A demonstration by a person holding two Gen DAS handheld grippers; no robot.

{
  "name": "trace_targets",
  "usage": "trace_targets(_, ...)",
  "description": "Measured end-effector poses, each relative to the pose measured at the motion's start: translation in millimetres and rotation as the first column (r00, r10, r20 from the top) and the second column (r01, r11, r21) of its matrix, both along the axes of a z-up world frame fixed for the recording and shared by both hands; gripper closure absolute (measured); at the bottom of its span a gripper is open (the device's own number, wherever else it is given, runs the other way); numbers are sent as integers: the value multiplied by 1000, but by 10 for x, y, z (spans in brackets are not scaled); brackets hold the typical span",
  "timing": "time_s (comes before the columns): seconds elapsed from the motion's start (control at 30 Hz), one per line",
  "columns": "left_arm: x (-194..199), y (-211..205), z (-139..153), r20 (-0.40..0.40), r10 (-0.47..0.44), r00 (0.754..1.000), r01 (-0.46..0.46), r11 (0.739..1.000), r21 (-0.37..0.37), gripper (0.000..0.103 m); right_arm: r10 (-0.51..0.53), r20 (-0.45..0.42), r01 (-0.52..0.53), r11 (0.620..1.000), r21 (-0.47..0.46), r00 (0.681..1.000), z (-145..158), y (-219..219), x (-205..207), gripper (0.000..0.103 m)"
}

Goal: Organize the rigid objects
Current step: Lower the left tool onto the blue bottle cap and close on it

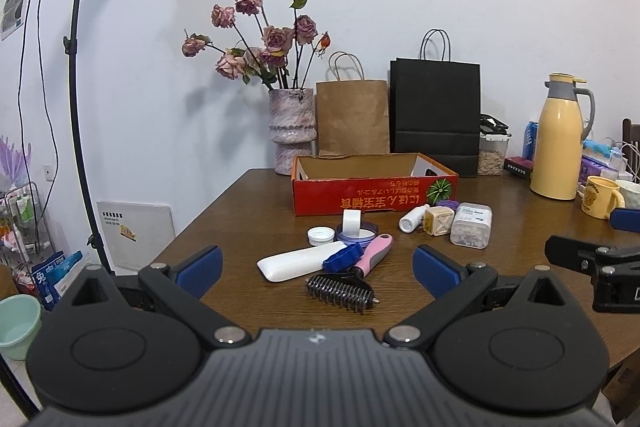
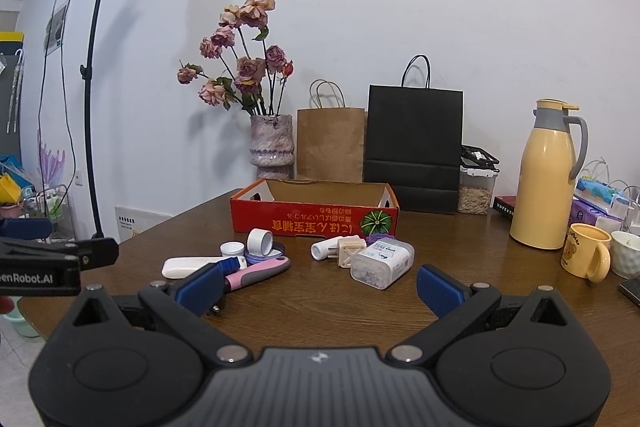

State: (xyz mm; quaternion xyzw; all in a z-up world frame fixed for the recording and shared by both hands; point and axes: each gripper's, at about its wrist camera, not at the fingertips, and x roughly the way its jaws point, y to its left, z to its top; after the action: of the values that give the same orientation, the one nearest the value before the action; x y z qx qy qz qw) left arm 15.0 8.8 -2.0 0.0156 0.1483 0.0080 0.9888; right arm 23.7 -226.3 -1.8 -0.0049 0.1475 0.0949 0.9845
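Observation:
A red cardboard box (image 1: 374,195) (image 2: 314,221) stands open on the brown table. In front of it lie a white tube (image 1: 300,261) (image 2: 188,265), a pink-handled pet brush (image 1: 352,277) (image 2: 260,273), a blue cap (image 1: 342,257), a white tape roll (image 1: 352,221) (image 2: 259,242), a white lid (image 1: 321,235), a small white bottle (image 1: 412,219) (image 2: 322,250), a beige cube (image 1: 438,221) (image 2: 351,250) and a clear plastic container (image 1: 471,227) (image 2: 382,263). My left gripper (image 1: 318,267) is open and empty, just short of the brush. My right gripper (image 2: 318,285) is open and empty before the container.
A flower vase (image 1: 291,131), a brown bag (image 1: 352,117) and a black bag (image 1: 436,115) stand behind the box. A yellow thermos (image 2: 546,183), a yellow mug (image 2: 586,255) and tissue packs sit at the right. A light stand (image 1: 78,99) stands left of the table.

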Motion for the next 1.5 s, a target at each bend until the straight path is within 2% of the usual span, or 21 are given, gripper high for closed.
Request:
trace_targets(0.63,575,71,-128,-46,16,999,-16,1000,1,0,-8,-37,7,1000,-20,999,-140,107,527,0)
trace_targets(1.1,1248,255,-304,-123,37,992,-39,999,-11,0,-17,-117,13,999,-38,993,-356,180,1202,0)
trace_targets(1.5,1636,327,-440,-191,31,981,-30,1000,5,0,-15,-168,6,998,-55,986,-466,277,1635,0)
